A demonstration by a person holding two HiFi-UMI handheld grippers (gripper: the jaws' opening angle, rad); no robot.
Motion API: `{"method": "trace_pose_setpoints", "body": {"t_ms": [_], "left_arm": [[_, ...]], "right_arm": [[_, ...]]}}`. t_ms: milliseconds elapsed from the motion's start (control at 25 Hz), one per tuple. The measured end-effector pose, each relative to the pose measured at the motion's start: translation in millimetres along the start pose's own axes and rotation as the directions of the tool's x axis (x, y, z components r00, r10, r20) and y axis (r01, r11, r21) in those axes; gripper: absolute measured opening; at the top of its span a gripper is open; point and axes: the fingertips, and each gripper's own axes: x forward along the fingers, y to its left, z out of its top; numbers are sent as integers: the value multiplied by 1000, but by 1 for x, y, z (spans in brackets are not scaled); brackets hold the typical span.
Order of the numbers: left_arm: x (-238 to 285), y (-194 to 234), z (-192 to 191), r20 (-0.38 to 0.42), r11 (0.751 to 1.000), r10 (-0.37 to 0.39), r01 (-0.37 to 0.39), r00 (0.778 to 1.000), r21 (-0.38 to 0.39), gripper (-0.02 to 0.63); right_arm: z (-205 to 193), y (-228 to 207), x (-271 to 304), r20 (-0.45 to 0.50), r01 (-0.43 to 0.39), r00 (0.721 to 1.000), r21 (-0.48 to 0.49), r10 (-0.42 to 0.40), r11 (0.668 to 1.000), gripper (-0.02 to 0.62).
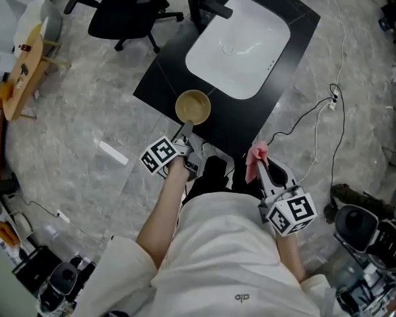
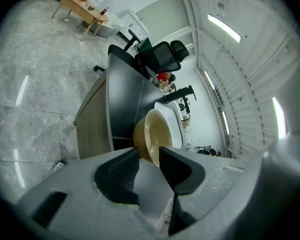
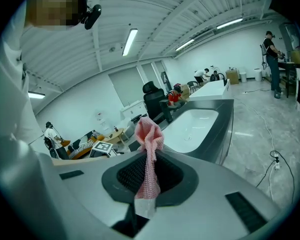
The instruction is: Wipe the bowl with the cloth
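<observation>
Wipe not started. Left tongs [image 1: 186, 132] stand apart, with the bowl [image 1: 193, 106] at their tips at 12 o'clock, on the worktop [image 1: 165, 78] edge and not gripped. Right tongs [image 1: 263, 170] are clamped on the pink cloth [image 1: 254, 157], 4 o'clock of the bowl. Next: probably grip the rim, bring the cloth in.

"What sort of place is this, a kitchen?"

"No, more a research lab or test hall. The black worktop [image 1: 165, 71] with its white sink [image 1: 241, 45] stands alone on a wide grey stone-patterned floor [image 1: 86, 124], with a black office chair [image 1: 129, 8] right behind it."

"What else says lab?"

"A cable and plug [image 1: 331, 102] lie loose on the floor, and dark equipment is piled along the edges. The right gripper view shows a high white ribbed ceiling [image 3: 155, 14] with strip lights [image 3: 130, 41], bare white walls, and a person [image 3: 271, 59] standing at a bench far off. A small wooden table [image 1: 23, 71] stands to one side."
</observation>
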Motion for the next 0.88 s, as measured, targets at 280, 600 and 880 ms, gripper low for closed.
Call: {"method": "trace_pose_setpoints", "body": {"t_ms": [280, 600, 880], "left_arm": [[15, 7, -1, 18, 995, 25, -23, 1000, -95, 120], [21, 11, -9, -18, 991, 95, -97, 995, -95, 51], [13, 0, -17, -58, 993, 119, -120, 991, -20, 23]], "right_arm": [[-5, -14, -14, 11, 36, 999, 16, -36, 999, 28], [1, -26, -21, 31, 55, 998, 18, -55, 998, 28], [6, -20, -15, 37, 33, 999, 17, -33, 999, 28]]}}
